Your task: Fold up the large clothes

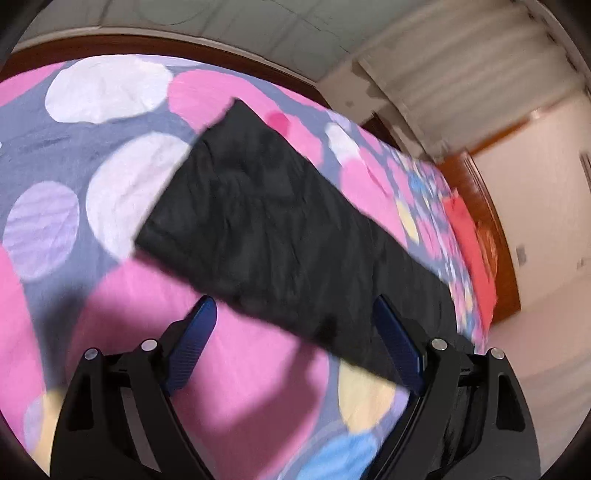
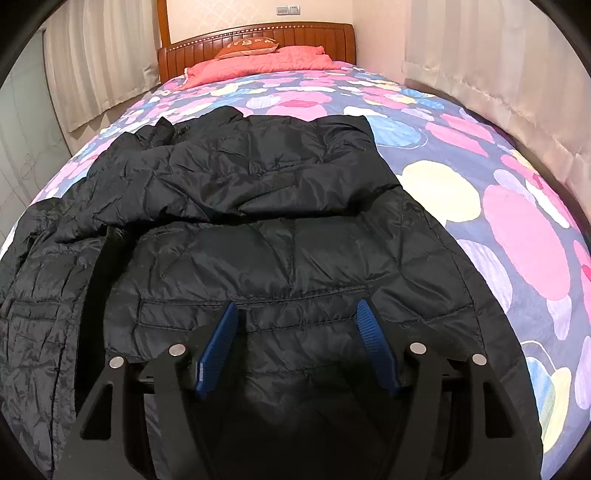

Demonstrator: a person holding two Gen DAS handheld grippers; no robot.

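Observation:
A large black quilted puffer jacket [image 2: 280,206] lies spread on the bed, one sleeve folded across its upper part. My right gripper [image 2: 297,308] is open, just above the jacket's lower body, holding nothing. In the blurred left wrist view a long flat part of the black jacket [image 1: 266,221], perhaps a sleeve, lies diagonally on the bedsheet. My left gripper [image 1: 293,306] is open over its near edge, its right finger [image 1: 399,343] above the fabric, its left finger [image 1: 192,343] over bare pink sheet. It holds nothing.
The bed has a sheet [image 2: 480,177] with pink, white, yellow and blue circles. A red quilt [image 2: 258,62] and orange pillow [image 2: 247,46] lie by the wooden headboard [image 2: 258,35]. Curtains [image 2: 498,74] hang on both sides. The wooden bed frame edge [image 1: 495,236] shows in the left view.

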